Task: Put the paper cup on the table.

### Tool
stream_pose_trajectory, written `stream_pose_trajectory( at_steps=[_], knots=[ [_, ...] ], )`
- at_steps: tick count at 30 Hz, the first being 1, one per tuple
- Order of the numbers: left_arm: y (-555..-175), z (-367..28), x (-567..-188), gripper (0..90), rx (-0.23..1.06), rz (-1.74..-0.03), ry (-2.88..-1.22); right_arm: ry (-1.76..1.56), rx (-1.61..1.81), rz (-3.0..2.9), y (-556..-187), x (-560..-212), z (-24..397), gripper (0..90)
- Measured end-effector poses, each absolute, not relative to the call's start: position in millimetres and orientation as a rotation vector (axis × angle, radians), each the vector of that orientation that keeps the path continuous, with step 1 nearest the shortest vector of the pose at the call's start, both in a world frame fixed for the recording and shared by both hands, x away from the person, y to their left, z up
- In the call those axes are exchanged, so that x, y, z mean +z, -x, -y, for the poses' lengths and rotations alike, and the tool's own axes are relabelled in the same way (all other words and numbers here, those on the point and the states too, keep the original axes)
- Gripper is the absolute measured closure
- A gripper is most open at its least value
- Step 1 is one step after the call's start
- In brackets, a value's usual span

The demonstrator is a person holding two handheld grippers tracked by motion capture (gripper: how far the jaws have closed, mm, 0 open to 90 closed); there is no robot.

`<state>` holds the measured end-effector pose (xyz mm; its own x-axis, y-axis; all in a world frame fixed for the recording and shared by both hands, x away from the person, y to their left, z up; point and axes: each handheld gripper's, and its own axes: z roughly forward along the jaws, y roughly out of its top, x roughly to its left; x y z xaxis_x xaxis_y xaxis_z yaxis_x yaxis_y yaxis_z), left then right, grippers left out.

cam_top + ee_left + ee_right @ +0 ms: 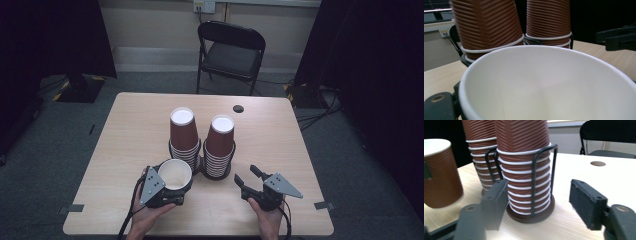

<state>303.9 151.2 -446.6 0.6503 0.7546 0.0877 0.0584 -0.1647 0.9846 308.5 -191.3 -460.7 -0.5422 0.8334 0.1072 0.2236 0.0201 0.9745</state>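
Observation:
Two stacks of upside-down brown ribbed paper cups stand in black wire holders mid-table: the left stack and the right stack. My left gripper is shut on a single upright brown cup with a white inside, just in front of the left stack. That cup's white interior lies close under the left gripper view, with both stacks behind it. My right gripper stands open, right of the right stack, nothing between its fingers. In its view the right stack is just ahead, the held cup at left.
The wooden table has a round cable hole near its far edge. A black folding chair stands behind the table. Bits of tape mark the front corners. Dark curtains flank the room.

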Motion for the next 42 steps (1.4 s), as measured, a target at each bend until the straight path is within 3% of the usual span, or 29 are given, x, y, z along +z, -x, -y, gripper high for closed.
stream_pose_trajectory(
  at_steps=[8,16,42],
  knots=[
    [-308.8,-169.8,-443.4,8.8,0.715,-0.735,-1.601,-1.085,1.545,-1.773,-307.4,-472.9,198.5,17.5],
    [-315.8,-187.5,-444.0,8.9,0.713,-0.807,-1.548,-1.148,1.496,-1.734,-307.3,-482.3,204.5,14.7],
    [-368.6,-213.2,-431.2,8.2,0.786,-0.941,-1.546,-1.135,1.494,-1.735,-309.5,-495.4,212.0,13.9]
  ],
)
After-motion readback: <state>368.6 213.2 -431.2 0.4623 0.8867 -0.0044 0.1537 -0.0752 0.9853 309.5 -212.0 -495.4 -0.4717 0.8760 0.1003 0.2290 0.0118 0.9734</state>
